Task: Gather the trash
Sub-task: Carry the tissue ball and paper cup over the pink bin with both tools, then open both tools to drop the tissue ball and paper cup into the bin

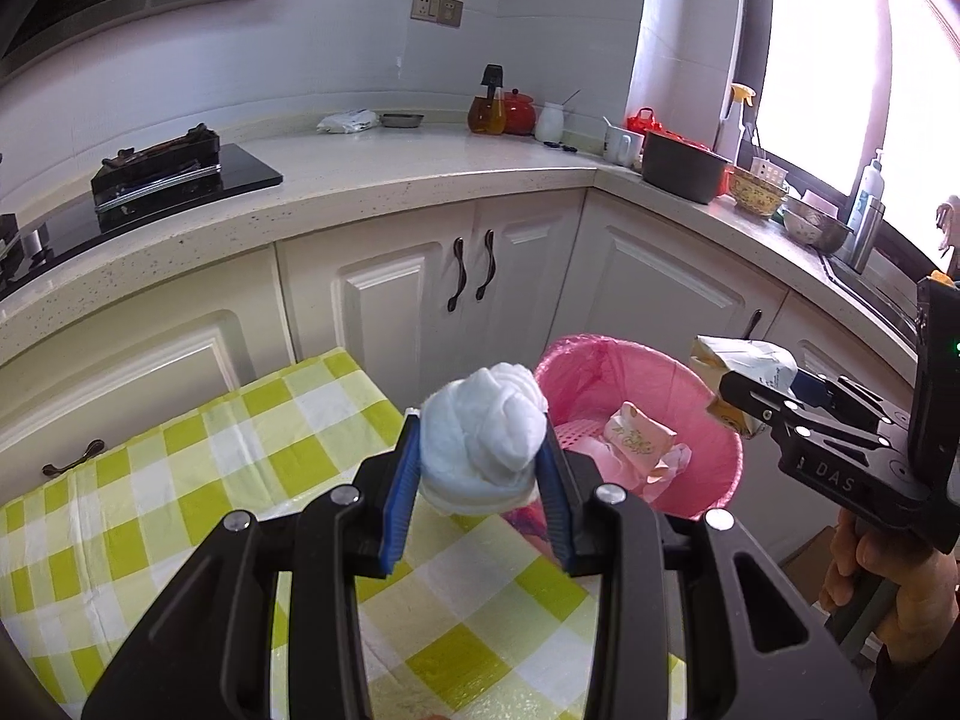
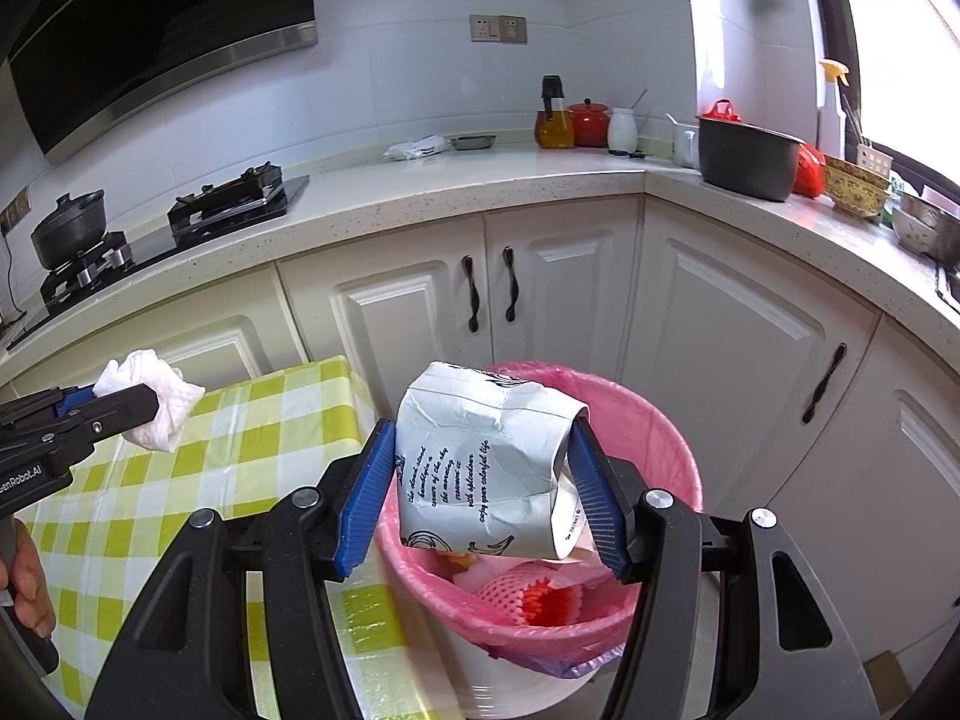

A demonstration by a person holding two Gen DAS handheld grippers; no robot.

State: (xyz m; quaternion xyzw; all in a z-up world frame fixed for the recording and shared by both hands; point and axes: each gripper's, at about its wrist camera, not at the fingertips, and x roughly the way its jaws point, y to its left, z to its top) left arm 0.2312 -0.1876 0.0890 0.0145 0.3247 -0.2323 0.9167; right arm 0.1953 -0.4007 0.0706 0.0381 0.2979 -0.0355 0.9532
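My left gripper (image 1: 480, 450) is shut on a crumpled white tissue wad (image 1: 483, 432), held above the green-checked table (image 1: 180, 510) just left of the bin; it also shows in the right wrist view (image 2: 150, 399). My right gripper (image 2: 480, 468) is shut on a crushed white paper cup with blue print (image 2: 486, 468), held over the pink-lined trash bin (image 2: 660, 420). In the left wrist view that cup (image 1: 744, 369) hangs over the bin's right rim (image 1: 714, 462). The bin holds wrappers (image 1: 636, 435) and a pink foam net (image 2: 528, 597).
White cabinet doors (image 2: 720, 324) stand behind the bin. The counter above carries a gas hob (image 2: 234, 198), a black pot (image 2: 747, 162), jars (image 2: 588, 114) and bowls (image 2: 852, 186). A cardboard piece (image 2: 888, 672) lies on the floor at right.
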